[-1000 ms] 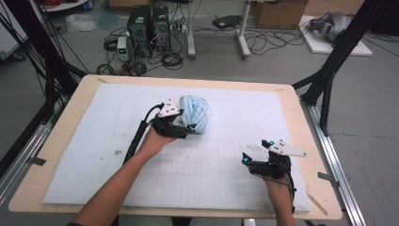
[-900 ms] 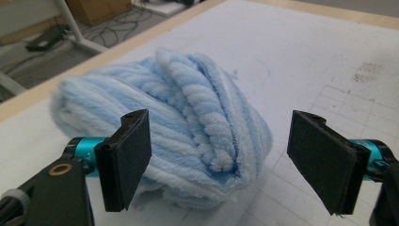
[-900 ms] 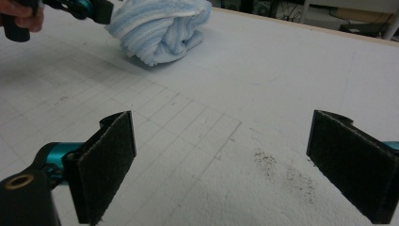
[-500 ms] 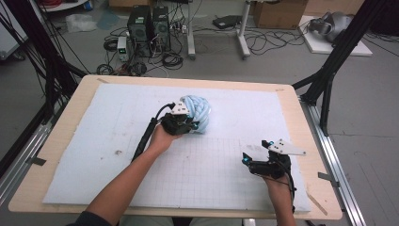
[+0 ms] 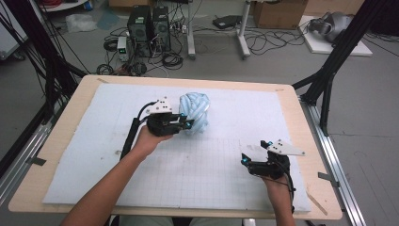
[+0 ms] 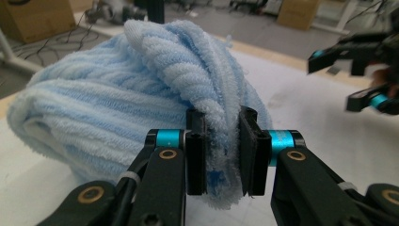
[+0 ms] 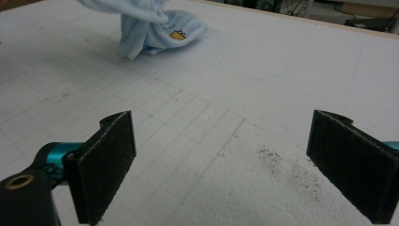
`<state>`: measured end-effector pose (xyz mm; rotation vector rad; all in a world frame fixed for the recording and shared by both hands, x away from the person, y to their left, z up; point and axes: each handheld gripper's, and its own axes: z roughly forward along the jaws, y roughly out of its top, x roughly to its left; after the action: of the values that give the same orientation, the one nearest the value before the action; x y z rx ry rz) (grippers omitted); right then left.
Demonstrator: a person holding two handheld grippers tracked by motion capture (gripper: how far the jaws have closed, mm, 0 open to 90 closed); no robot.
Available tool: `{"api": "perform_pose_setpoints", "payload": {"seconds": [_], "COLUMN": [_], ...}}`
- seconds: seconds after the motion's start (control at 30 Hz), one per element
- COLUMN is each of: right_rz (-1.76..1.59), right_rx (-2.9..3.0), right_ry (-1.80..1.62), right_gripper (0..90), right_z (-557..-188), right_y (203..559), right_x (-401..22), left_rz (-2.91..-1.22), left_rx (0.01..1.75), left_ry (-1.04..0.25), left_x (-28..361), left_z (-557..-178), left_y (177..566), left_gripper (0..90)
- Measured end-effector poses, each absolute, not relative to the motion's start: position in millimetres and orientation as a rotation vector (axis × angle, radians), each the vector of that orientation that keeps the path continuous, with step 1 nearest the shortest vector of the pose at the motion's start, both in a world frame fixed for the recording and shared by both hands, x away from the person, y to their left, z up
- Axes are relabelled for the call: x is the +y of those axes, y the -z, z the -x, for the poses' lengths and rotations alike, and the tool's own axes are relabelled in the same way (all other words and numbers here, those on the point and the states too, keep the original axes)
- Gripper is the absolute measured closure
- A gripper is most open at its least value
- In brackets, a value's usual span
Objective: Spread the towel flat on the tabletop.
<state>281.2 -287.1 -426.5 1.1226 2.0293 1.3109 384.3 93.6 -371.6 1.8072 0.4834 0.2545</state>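
**Left gripper pinching the blue towel, right idle**

Nearest me, my right gripper (image 5: 251,157) sits low at the front-right of the white foam mat (image 5: 226,188), jaws spread wide w/ nothing between them. In the right gripper view its black pads (image 7: 106,162) frame bare gridded mat and a patch of dark specks (image 7: 287,167).

Further out, left of centre, my left gripper (image 5: 184,125) has just closed its jaws on a fold of the light blue terry towel (image 5: 195,112). In the left gripper view the pads (image 6: 196,150) squeeze a thick twisted ridge of towel (image 6: 141,94), rest bunched up behind & to the left. Towel sits approx. mid-mat, toward the far edge, well apart from the right gripper; small yellow tag (image 7: 177,34) on one corner.

Beyond the wooden table (image 5: 291,108): floor w/ PC towers (image 5: 148,26), cables, cardboard boxes.
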Motion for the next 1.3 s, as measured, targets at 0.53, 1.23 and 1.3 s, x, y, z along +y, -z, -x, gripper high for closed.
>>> {"api": "perform_pose_setpoints", "payload": {"seconds": [0.53,1.23,1.3], "right_rz": [-1.106,-1.094,-1.096], "right_rx": [2.086,2.141,2.144], "right_ry": [-1.293,-1.233,-1.218], "right_gripper": [7.7,7.7,7.8], "right_z": [-297.6,-307.5,-316.4], "right_y": [430.8,433.1,432.7], "right_x": [-267.6,-248.1,-239.1], "left_rz": [-1.686,-1.658,-1.64], "left_rx": [0.598,0.805,0.822], "left_ry": [-0.343,-0.394,-0.4], "left_x": [131.8,255.6,261.7], "left_z": [-392.0,-342.9,-342.6], "left_y": [359.6,413.2,415.5], "left_gripper": [74.9,73.8,73.5]}}
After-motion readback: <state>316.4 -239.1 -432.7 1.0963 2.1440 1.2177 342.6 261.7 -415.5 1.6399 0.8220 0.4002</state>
